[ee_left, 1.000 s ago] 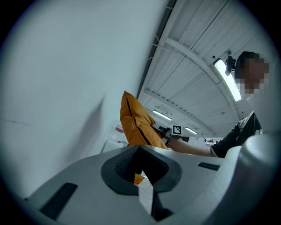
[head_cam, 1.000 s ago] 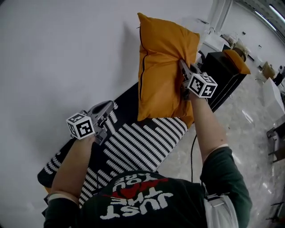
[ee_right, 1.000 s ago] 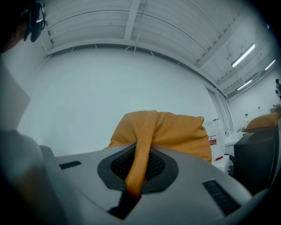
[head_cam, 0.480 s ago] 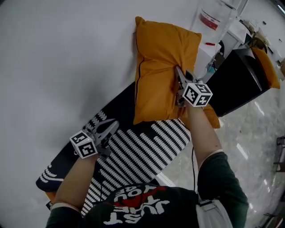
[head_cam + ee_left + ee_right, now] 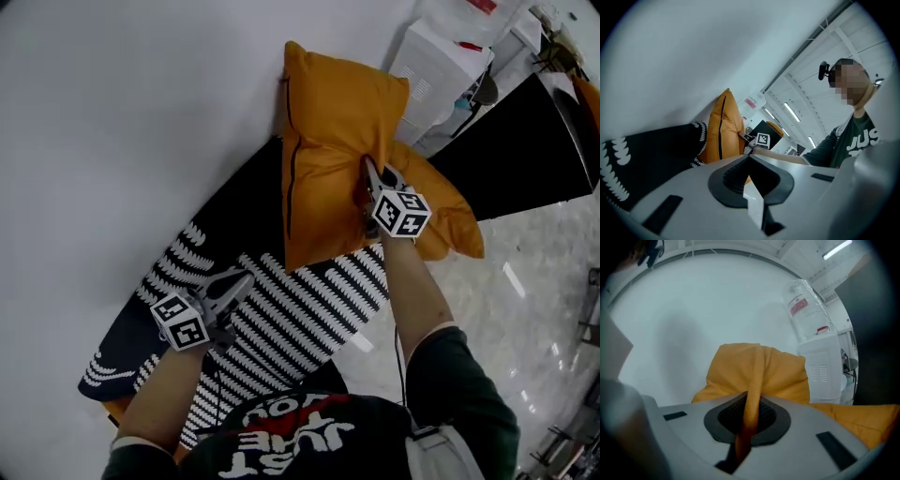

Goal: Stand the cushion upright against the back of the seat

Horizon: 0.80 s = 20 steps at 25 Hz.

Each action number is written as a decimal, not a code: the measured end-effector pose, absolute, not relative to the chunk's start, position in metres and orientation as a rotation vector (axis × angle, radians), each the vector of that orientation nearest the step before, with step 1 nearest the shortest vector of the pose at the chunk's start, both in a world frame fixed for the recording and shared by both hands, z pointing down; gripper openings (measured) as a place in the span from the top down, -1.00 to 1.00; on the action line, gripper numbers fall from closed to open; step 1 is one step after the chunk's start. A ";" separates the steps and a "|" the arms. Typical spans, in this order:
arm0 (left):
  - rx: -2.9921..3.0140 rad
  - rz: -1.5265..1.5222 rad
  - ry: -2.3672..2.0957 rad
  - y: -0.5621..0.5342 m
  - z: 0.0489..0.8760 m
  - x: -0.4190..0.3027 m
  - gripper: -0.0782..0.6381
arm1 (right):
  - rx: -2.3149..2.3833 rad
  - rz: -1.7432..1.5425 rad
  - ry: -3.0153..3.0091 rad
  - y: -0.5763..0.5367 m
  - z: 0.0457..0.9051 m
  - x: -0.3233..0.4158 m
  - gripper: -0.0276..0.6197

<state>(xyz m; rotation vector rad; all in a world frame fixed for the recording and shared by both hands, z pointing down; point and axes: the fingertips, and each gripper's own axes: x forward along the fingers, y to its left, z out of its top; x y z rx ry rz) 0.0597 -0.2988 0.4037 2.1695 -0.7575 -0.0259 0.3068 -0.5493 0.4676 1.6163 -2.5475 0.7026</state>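
Right gripper (image 5: 368,178): jaws clamped on a pinched fold of the orange cushion (image 5: 328,141), near its right edge at about mid-height. Left gripper (image 5: 242,279): jaws together with nothing between them, over the near-left part of the seat (image 5: 291,309), apart from the cushion. The cushion stands upright at the far side of the black-and-white patterned seat, against the white wall (image 5: 141,112). A second orange cushion (image 5: 445,216) lies just right of it. A white water dispenser (image 5: 436,61) stands farther right.
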 end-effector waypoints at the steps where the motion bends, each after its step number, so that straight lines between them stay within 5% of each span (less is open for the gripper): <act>1: 2.153 -0.020 -0.755 -0.297 0.413 0.059 0.75 | 1.624 0.714 -2.501 -0.548 0.489 0.311 0.82; 17: 1.977 0.008 -0.717 -0.266 0.486 0.072 0.75 | 1.323 0.998 -2.335 -0.505 0.651 0.244 0.74; 20: 1.980 0.004 -0.711 -0.266 0.490 0.074 0.75 | 1.266 0.985 -2.344 -0.504 0.643 0.243 0.43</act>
